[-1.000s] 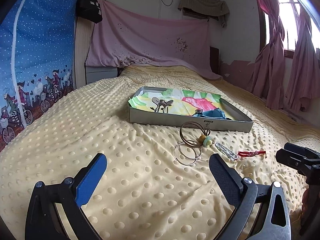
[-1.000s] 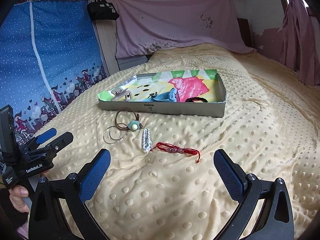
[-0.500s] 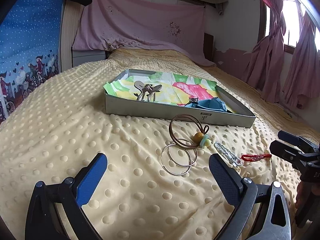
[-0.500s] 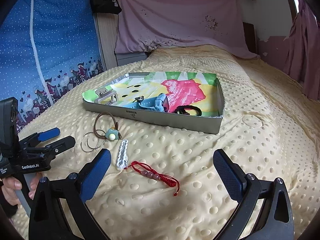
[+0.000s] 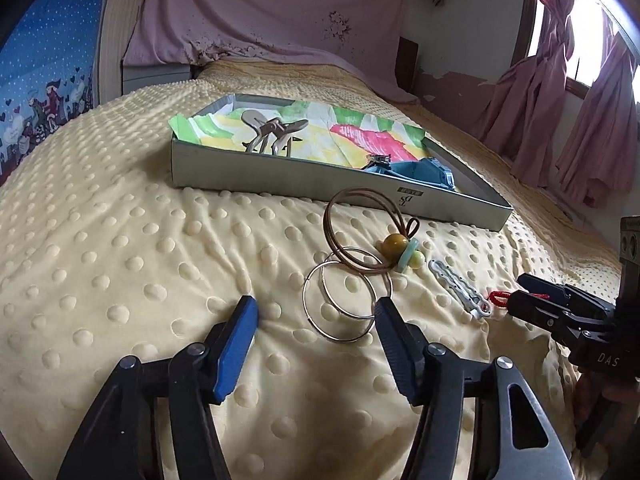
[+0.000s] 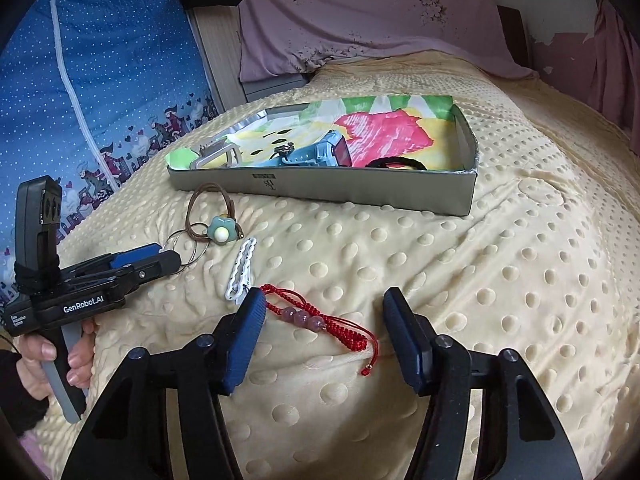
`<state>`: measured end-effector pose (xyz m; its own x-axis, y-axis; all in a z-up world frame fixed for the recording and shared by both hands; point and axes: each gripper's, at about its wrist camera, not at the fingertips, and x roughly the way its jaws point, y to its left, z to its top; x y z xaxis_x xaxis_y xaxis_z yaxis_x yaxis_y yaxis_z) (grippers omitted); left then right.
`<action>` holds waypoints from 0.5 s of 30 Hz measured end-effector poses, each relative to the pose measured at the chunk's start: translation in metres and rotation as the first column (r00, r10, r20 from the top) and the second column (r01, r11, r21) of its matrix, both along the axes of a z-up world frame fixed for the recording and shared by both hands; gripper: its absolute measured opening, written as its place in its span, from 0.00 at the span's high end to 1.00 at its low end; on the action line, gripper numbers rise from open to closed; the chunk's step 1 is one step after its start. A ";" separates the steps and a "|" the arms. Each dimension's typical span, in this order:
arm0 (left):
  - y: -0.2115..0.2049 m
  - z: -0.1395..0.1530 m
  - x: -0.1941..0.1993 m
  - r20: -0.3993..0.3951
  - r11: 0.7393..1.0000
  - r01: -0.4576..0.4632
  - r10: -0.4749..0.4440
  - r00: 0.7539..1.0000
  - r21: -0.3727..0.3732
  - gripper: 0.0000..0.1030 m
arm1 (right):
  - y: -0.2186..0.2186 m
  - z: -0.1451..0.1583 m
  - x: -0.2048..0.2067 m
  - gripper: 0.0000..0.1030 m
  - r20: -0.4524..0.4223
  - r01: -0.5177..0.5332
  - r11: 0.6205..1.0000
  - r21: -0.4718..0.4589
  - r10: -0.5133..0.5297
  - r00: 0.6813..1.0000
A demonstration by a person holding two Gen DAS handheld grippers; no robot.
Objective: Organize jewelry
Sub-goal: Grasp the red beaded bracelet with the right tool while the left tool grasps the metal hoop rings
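Red bracelet (image 6: pixel 320 320): lower centre of the right view, flat on the blanket (image 6: pixel 520 260), lying between the spread fingers of the right gripper (image 6: pixel 322 338); nothing pinched.
Hoops (image 5: pixel 346 294): two thin metal rings, centre of the left view, overlapping; the left gripper (image 5: pixel 314 344) is spread around their near edge, its right finger touching or just beside the rim.
Hair tie (image 5: pixel 370 240): brown loop with a bead charm, just above the hoops, overlapping them.
White clip (image 6: pixel 242 274): between the hoops and the red bracelet.
Tray (image 6: pixel 360 192): upper centre, on the blanket, holding a blue watch (image 6: pixel 316 154), a claw clip (image 5: pixel 272 132) and a black band (image 6: pixel 396 164).
Hand (image 6: pixel 44 364): lower left of the right view, gripping the left gripper's handle.
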<state>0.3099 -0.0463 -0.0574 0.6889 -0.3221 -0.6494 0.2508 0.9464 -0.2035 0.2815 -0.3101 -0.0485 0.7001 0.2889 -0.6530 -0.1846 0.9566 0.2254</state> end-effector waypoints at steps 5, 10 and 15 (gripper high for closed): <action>-0.003 -0.002 0.001 -0.007 1.000 0.028 -0.028 1.000 -0.012 0.51 | 0.006 -0.004 -0.002 0.62 -0.006 -0.018 1.000 -0.001 0.018 1.000; -0.003 -0.004 0.002 -0.020 0.998 0.054 -0.054 0.998 -0.039 0.69 | 0.009 -0.003 -0.005 0.66 -0.005 -0.037 0.999 -0.006 0.037 0.999; 0.002 -0.005 0.001 -0.027 0.994 0.065 -0.067 0.997 -0.084 0.90 | 0.011 -0.003 -0.005 0.70 -0.005 -0.056 0.998 0.001 0.056 0.998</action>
